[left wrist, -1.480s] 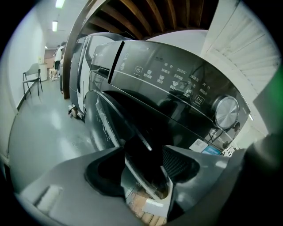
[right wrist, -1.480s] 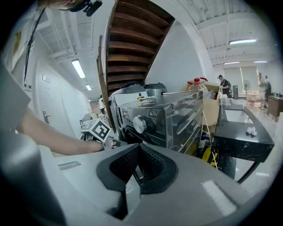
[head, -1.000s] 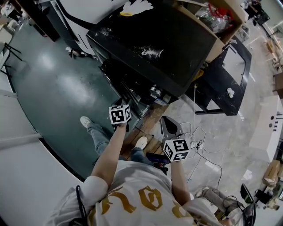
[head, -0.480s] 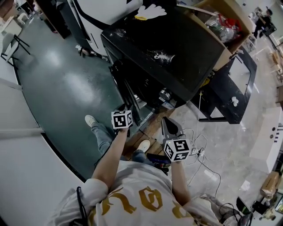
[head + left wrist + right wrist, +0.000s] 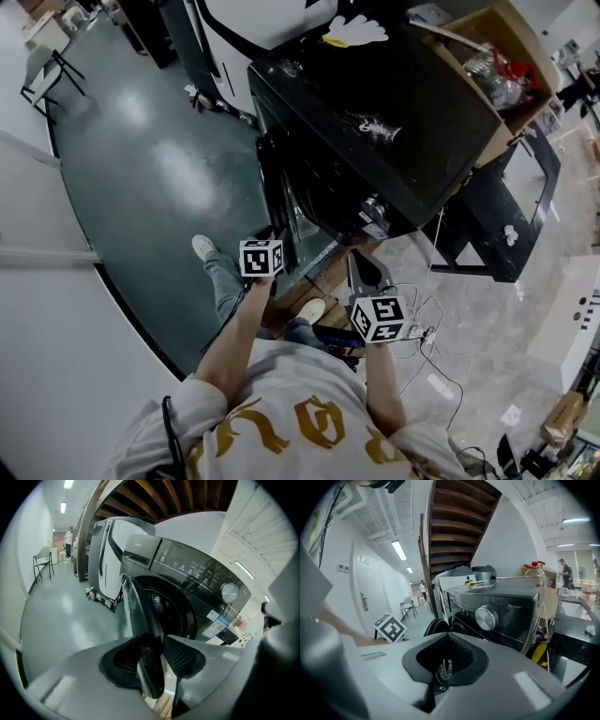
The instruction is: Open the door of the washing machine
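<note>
site: workshop-like hall | floor: green coated floor (image 5: 141,178), loose cables (image 5: 441,349) | kit: washer (image 5: 394,103) and white appliance (image 5: 105,564) standing free, open cardboard box (image 5: 528,37) | overhead: bare stair underside (image 5: 457,522), strip light (image 5: 398,549) | far: chair (image 5: 43,563)

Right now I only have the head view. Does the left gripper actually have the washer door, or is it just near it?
Observer: The left gripper view shows the left gripper shut on the rim of the door.
Operator: Door open at all?
Observer: Partly. It stands angled away from the machine's front, and the dark drum opening shows behind it.
Operator: Right one?
Observer: The right gripper is shut with nothing between its jaws, pointing at the machine's silver knob.
</note>
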Motion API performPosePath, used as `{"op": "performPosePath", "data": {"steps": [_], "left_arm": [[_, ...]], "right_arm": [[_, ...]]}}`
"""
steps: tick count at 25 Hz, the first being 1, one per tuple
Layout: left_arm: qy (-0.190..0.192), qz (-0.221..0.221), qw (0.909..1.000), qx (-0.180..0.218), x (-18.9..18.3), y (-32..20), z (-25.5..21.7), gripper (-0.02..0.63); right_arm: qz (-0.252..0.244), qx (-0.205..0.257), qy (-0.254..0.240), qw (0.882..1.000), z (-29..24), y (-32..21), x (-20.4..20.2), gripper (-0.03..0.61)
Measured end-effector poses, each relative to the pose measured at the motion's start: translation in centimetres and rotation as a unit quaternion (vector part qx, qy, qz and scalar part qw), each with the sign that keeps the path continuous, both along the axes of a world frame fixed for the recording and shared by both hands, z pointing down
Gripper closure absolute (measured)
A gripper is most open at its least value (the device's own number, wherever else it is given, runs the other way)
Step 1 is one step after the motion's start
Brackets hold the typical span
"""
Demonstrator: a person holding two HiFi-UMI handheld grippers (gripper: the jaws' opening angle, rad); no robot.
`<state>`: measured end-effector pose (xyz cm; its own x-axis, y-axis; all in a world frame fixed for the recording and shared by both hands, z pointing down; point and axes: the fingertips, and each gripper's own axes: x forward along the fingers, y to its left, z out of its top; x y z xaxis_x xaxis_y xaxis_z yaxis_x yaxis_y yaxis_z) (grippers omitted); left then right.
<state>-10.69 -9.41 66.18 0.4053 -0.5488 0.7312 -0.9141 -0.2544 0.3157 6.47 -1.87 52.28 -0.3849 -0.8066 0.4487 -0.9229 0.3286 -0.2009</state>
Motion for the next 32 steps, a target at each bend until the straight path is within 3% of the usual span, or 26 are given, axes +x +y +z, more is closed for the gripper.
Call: {"op": "performPosePath", "data": {"steps": [12,32], "left_arm": [[-0.017,-0.004,0.9998,-0.007,-5.9,0.9,0.3,0.476],[-0.067,-0.074,0.9949,0.012,-20.7,-0.5,0.2,0.471]], "right_arm": [[-0.053,-0.009,-0.017,0.998,0.6,-2.4,-5.4,0.557],[-0.092,-0.029,-0.02,0.995,1.9,-3.8,-10.4,0.557]]}}
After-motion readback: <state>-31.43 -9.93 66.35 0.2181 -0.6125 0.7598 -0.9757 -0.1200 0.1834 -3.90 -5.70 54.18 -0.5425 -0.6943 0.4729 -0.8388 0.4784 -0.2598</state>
